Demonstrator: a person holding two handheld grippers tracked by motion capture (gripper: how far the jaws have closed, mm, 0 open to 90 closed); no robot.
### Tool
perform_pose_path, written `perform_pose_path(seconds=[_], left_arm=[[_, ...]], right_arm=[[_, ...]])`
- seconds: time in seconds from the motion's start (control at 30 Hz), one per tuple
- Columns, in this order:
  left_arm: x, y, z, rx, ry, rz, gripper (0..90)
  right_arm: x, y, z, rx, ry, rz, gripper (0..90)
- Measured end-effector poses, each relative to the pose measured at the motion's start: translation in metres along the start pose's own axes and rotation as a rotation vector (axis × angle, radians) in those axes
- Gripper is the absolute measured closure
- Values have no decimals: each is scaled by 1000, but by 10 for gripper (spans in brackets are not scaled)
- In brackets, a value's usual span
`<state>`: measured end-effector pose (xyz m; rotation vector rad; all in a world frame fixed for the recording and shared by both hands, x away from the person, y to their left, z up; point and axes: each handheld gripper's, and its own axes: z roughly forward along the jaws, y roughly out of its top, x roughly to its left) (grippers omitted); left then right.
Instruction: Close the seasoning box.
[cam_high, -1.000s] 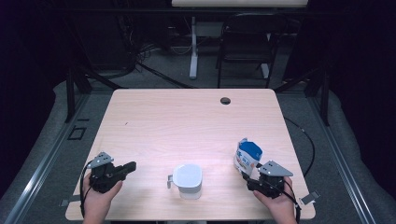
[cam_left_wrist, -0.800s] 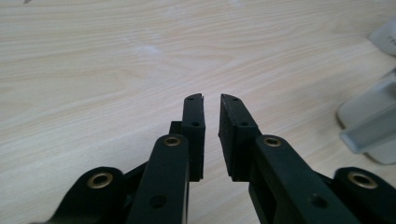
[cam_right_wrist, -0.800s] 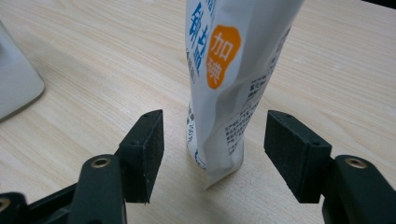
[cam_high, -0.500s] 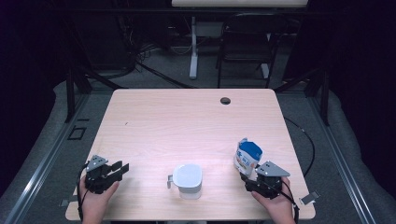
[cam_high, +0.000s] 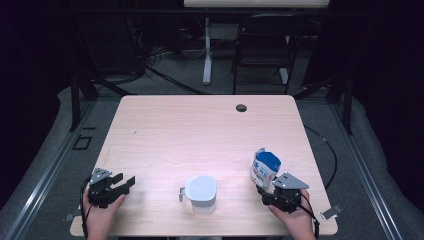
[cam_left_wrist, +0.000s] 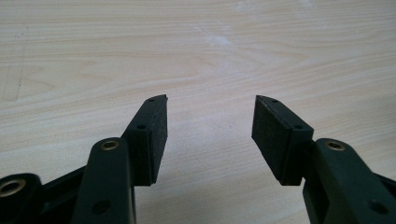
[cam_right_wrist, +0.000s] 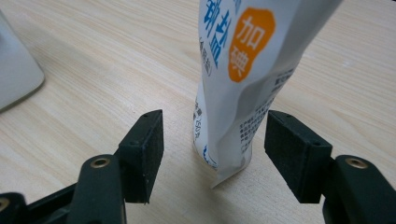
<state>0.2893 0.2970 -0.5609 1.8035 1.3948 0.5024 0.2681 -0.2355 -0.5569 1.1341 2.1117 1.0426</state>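
A white and blue pouch (cam_high: 264, 168) stands upright near the table's front right. My right gripper (cam_high: 270, 192) is just in front of it, open, and in the right gripper view the pouch (cam_right_wrist: 243, 84) rises between the two pads (cam_right_wrist: 144, 154) without either pressing on it. A white cup with a small handle (cam_high: 201, 192) sits at the front middle; its edge (cam_right_wrist: 14, 74) shows at the left of the right gripper view. My left gripper (cam_high: 123, 184) rests at the front left, open, with only bare wood between its pads (cam_left_wrist: 152, 137).
The light wooden table (cam_high: 200, 135) has a round black cable hole (cam_high: 241, 107) near its far edge. A chair and desk legs stand on the dark floor behind the table. A cable (cam_high: 327, 150) trails off the right side.
My left gripper has slid a little toward the front left corner and turned its jaws rightward. The right gripper has barely moved beside the pouch.
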Motion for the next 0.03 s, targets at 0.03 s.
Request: perform_pose_path(seconds=[0.03], left_arm=[[0,0,-1,2,-1,-6,462]], right_arm=[[0,-1,0,-3,-1,6,375]])
